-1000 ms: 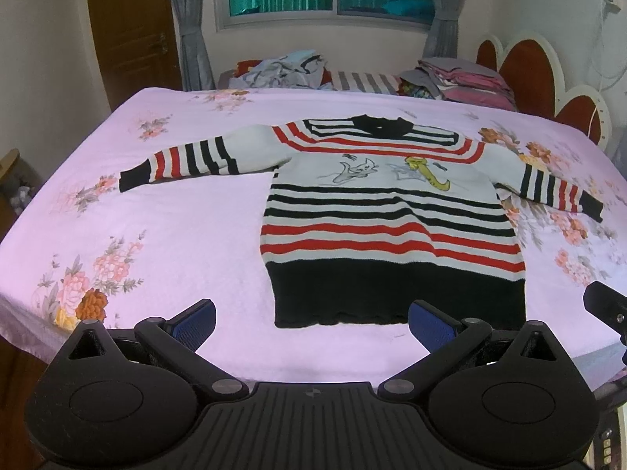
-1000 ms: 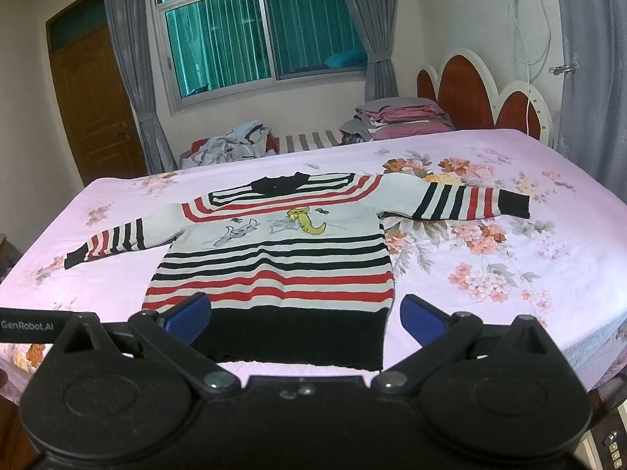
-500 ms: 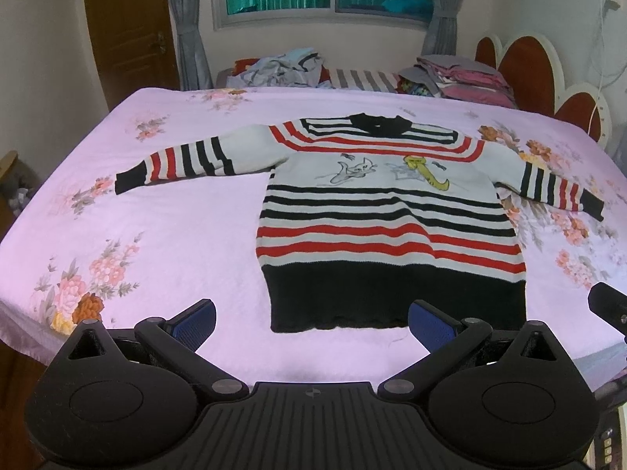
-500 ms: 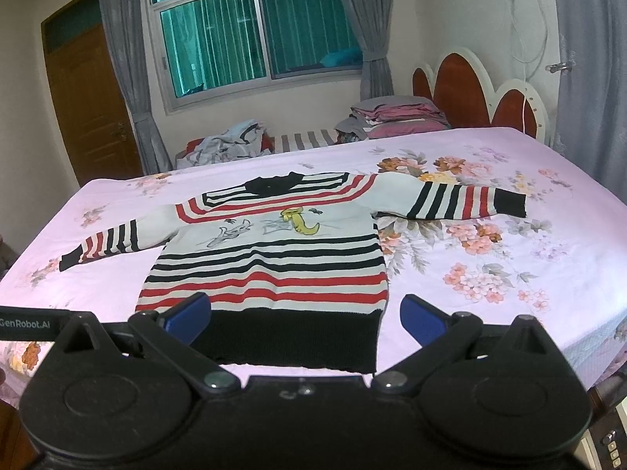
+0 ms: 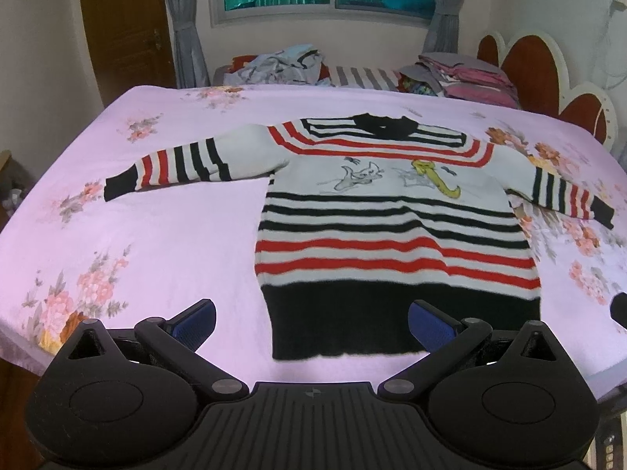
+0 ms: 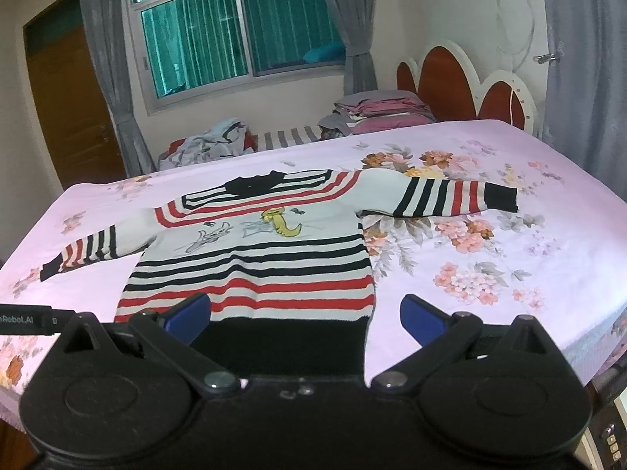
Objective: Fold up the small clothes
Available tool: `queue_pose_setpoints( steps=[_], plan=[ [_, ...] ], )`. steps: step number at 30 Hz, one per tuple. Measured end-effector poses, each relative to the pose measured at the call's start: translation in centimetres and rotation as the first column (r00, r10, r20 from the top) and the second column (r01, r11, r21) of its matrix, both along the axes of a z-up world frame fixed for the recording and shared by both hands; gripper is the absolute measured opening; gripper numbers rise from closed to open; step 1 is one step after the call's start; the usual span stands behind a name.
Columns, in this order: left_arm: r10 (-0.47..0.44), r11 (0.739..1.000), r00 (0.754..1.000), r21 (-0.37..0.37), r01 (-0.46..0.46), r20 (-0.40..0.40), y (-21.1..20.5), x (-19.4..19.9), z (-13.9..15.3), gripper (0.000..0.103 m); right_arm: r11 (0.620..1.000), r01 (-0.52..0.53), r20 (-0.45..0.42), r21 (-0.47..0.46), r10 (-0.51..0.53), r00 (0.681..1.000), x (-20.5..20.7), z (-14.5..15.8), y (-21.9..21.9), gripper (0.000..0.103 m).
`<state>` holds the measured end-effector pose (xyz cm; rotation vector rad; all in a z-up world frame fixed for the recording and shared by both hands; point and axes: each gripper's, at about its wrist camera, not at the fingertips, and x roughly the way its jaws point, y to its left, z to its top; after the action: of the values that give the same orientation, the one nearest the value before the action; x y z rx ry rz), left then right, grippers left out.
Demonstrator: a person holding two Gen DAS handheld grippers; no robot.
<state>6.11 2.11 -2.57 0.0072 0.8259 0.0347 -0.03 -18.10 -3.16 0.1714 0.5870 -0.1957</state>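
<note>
A small striped sweater [image 5: 392, 211] [image 6: 258, 266] lies flat and face up on the pink floral bedspread [image 5: 156, 235] [image 6: 490, 258], both sleeves spread out, its black hem nearest me. My left gripper [image 5: 311, 323] hangs open just in front of the hem's left corner, holding nothing. My right gripper [image 6: 305, 319] is open too, low over the hem's right part, with the black band between its blue pads. The right gripper's tip [image 5: 619, 309] shows at the far right in the left wrist view.
Loose clothes [image 5: 278, 66] and a stack of folded clothes [image 5: 466, 78] lie at the bed's far side under the window. A red and white headboard [image 6: 462, 86] stands on the right, a wooden door [image 5: 125, 27] on the left. The bed's front edge is right below both grippers.
Both grippers have moved slightly forward and left toward the sweater's hem, still open. The sweater has not moved.
</note>
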Motion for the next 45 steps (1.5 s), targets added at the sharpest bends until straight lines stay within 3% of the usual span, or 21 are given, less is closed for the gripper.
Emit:
queue_pose_setpoints(
  steps=[18,33,38,45],
  plan=[
    [-0.04,0.998,0.999,-0.057,0.04,0.001,1.3,12.9,-1.5,0.103,0.994,0.105,-0.017,-0.022,-0.106,0.994,10.1,-0.7,-1.7,0.103],
    [-0.125,0.992,0.992,-0.015,0.125,-0.032,1.0,23.7,-3.8,0.103,0.979,0.205,-0.016,-0.007,-0.205,0.979,17.9,-1.1,-3.0,0.103],
    [-0.108,0.993,0.994,-0.05,0.106,-0.031,0.6,25.7,-4.6,0.103,0.973,0.228,-0.033,-0.019,-0.228,0.973,19.8,-1.9,-5.4,0.098],
    [-0.045,0.999,0.998,-0.03,0.044,-0.036,-2.1,28.3,-5.9,0.103,0.973,0.229,-0.066,0.026,-0.227,0.972,22.5,-4.0,-11.4,0.088]
  ],
)
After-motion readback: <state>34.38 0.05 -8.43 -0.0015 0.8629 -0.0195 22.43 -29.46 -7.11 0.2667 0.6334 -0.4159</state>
